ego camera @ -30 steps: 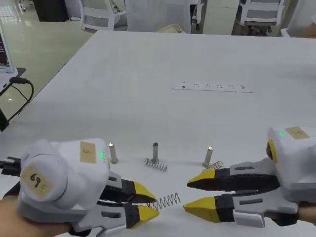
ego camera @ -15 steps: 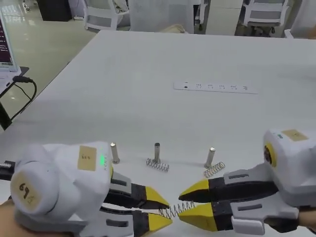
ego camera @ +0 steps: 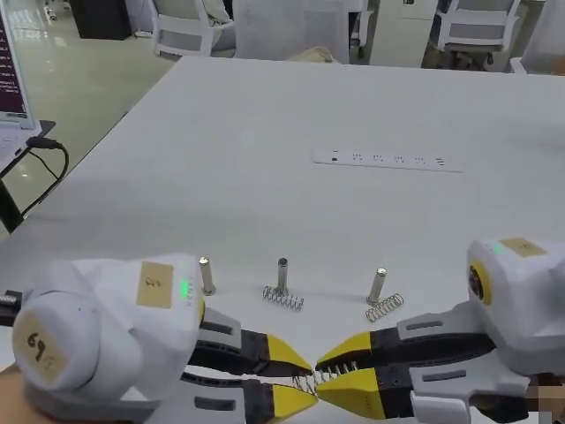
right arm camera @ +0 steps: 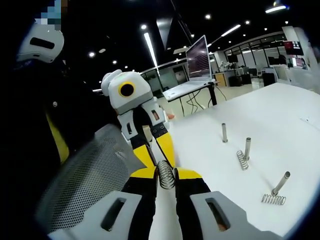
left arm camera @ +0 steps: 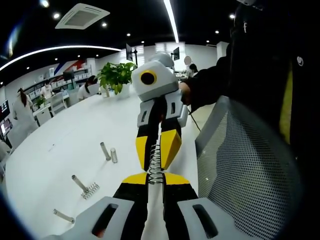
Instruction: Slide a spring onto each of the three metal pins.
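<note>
Three upright metal pins (ego camera: 207, 276) (ego camera: 282, 274) (ego camera: 378, 284) stand in a row on the white table (ego camera: 291, 203). One loose spring (ego camera: 282, 298) lies at the middle pin's foot, another (ego camera: 385, 306) beside the right pin. A third spring (ego camera: 312, 381) hangs above the table's near edge, held tip to tip. My left gripper (ego camera: 305, 382) is shut on one end (left arm camera: 155, 176). My right gripper (ego camera: 325, 378) has closed on the other end (right arm camera: 165, 174). The pins (right arm camera: 247, 148) stand farther out on the table than both grippers.
A white power strip (ego camera: 388, 160) lies flat farther back on the table. A laptop (ego camera: 7, 62) and its cable sit off the table's left side. Office chairs (ego camera: 181, 31) stand beyond the far edge. A mesh chair back (left arm camera: 245, 165) is close behind my grippers.
My right gripper moved left to meet the left gripper and its jaws narrowed from open to closed on the free end of the spring. The left gripper kept its hold.
</note>
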